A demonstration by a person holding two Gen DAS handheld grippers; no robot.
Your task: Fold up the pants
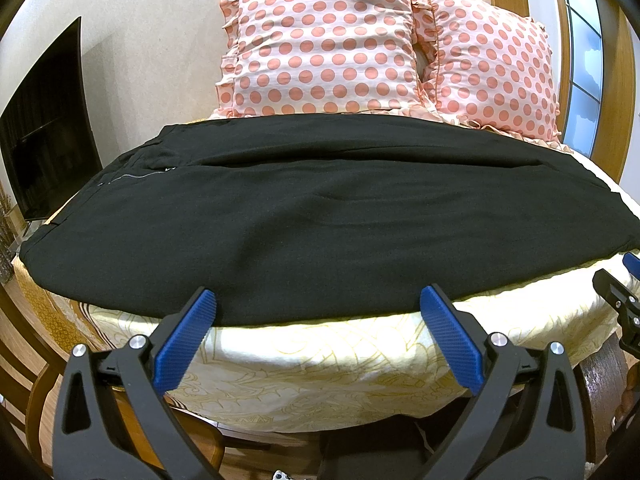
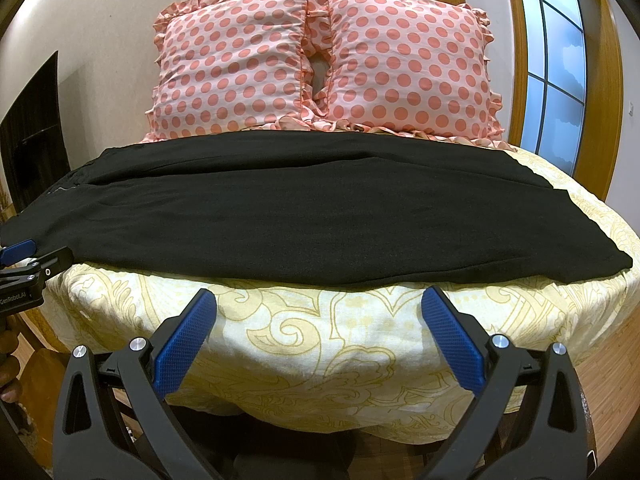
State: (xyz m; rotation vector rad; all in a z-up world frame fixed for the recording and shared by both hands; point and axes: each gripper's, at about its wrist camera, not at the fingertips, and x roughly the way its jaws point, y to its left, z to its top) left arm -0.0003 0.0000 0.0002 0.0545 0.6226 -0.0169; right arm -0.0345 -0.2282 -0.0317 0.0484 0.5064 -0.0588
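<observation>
Black pants [image 1: 320,216] lie flat across the bed [image 1: 320,364] just ahead of both tongs, left tongs [image 1: 318,300] and right tongs [image 2: 319,300] spread wide and empty. We judge folding hasn't begun; next we must pinch the near edge.

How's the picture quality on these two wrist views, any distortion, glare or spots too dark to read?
Left wrist view: strong fisheye bulge, dark corners; the black fabric pants lie so dark that folds barely show. Right wrist view: the same bowing curves the wood-framed window, whose panes look bright and washed out; the pink polka-dot pillows stay sharp.
</observation>
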